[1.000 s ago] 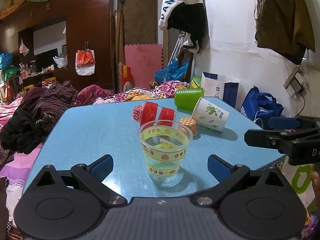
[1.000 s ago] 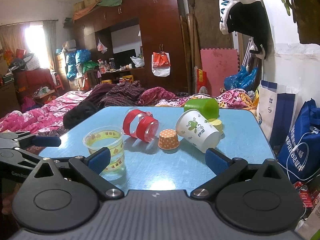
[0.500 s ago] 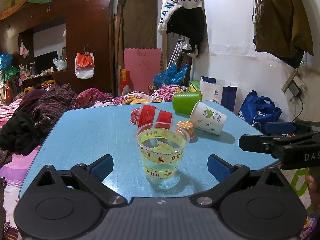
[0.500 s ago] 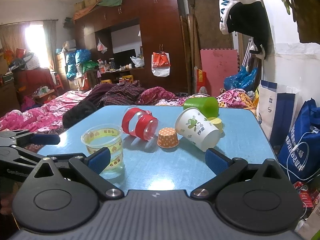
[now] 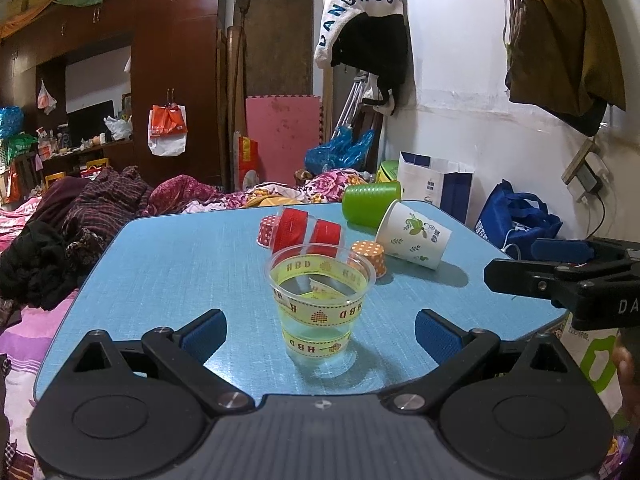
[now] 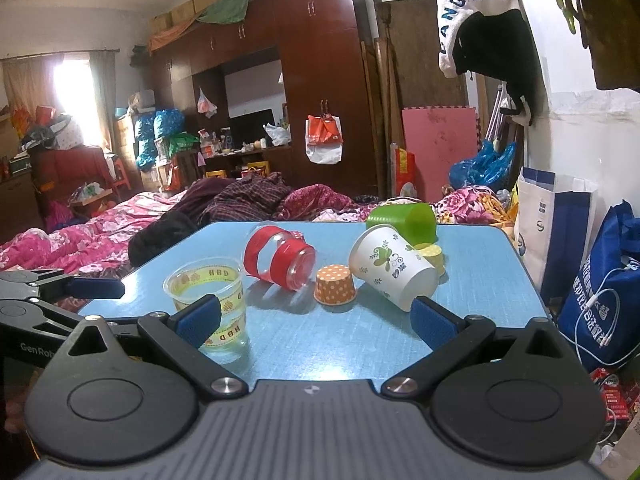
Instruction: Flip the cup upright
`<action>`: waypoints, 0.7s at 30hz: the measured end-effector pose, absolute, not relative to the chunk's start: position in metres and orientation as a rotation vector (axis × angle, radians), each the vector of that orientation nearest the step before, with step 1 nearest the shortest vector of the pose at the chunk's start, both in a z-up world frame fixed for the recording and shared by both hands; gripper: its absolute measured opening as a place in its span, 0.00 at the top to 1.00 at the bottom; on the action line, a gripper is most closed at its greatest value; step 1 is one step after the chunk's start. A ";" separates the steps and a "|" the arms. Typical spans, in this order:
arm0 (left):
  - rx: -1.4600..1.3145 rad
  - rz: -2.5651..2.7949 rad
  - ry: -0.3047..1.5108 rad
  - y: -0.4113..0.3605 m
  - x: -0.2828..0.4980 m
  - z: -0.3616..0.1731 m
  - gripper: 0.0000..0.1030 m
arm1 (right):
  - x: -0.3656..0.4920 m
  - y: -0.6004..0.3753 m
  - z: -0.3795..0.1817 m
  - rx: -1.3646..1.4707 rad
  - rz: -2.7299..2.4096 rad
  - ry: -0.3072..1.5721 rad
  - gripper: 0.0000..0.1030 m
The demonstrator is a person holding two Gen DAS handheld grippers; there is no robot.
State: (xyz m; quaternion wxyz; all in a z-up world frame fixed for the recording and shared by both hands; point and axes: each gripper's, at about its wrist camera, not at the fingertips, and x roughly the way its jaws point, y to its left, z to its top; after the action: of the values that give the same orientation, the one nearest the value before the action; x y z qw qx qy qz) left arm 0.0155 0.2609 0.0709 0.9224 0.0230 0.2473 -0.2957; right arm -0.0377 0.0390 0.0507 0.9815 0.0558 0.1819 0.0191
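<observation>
A: Item: clear HBD cup (image 5: 320, 308), upright on blue table (image 5: 180, 264), between spread left gripper (image 5: 320, 330) fingers.
B: Right gripper (image 6: 316, 322): jaws apart, empty. White paper cup (image 6: 394, 270) lies tipped at one o'clock.

Worktop (image 5: 168, 264) seen in light blue with fine woven texture. Clear cup (image 5: 320, 304) banded in yellow, lettered HBD. Clear tumbler (image 6: 280, 258) wrapped in red. White paper cup (image 6: 392, 270) printed with green leaves. Small cup (image 6: 335, 284) dotted white on orange. Green cup (image 6: 402, 222) left plain.
</observation>
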 end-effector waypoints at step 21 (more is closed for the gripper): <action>0.044 -0.609 0.490 0.261 0.014 0.071 0.02 | -0.035 0.038 0.050 0.108 0.044 0.370 0.01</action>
State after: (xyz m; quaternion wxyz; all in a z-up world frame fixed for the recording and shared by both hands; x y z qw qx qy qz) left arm 0.0141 0.2605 0.0707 0.9243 0.0214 0.2386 -0.2970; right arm -0.0351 0.0384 0.0496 0.9812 0.0534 0.1841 0.0220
